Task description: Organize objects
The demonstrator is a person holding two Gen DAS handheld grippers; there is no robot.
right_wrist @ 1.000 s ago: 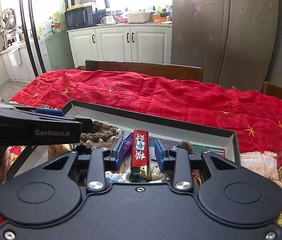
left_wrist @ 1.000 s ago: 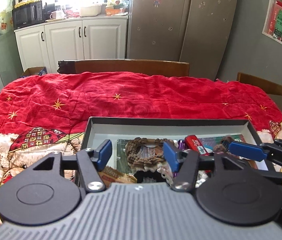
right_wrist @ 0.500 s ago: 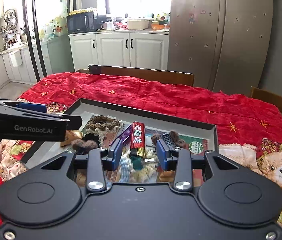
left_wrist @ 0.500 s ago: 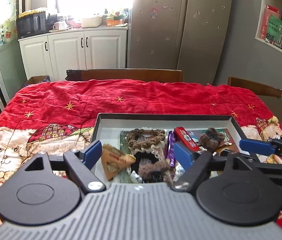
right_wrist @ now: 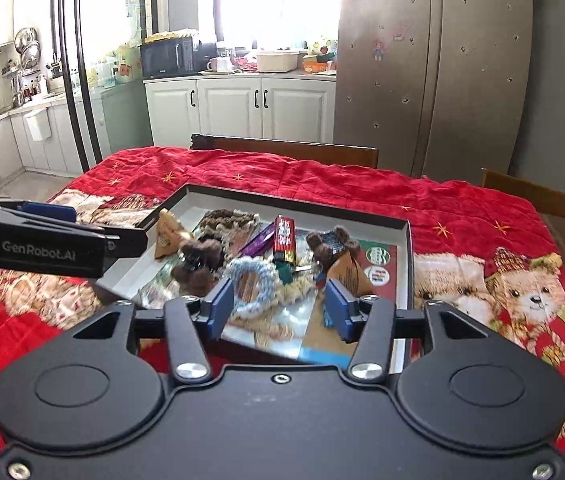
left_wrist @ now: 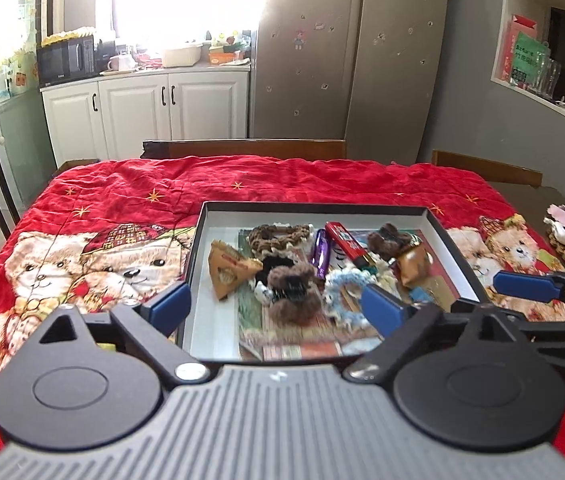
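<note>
**Left wrist view: both grippers wait above a full box**

Left wrist view puts the shallow box (left_wrist: 198, 264) in the middle of the frame, resting on the red bear-print blanket (left_wrist: 122, 200). The left gripper (left_wrist: 274, 306) hangs over the box's near edge with its jaws spread wide and nothing between them. The right gripper (right_wrist: 278, 308) hovers likewise above the near rim, jaws well apart and empty.

The small things lie heaped together in the centre of the box: a tan snack packet (left_wrist: 228, 270) at the left, a brown furry hair clip (left_wrist: 292, 294) beside it, a pale blue scrunchie (right_wrist: 252, 282), a purple wrapper (left_wrist: 321, 250) and a red lighter (right_wrist: 285, 236) leaning over the pile. Gathering them inside one walled container probably keeps them from scattering across the soft cloth. Judging by the filled box, the sorting looks largely done.
</note>
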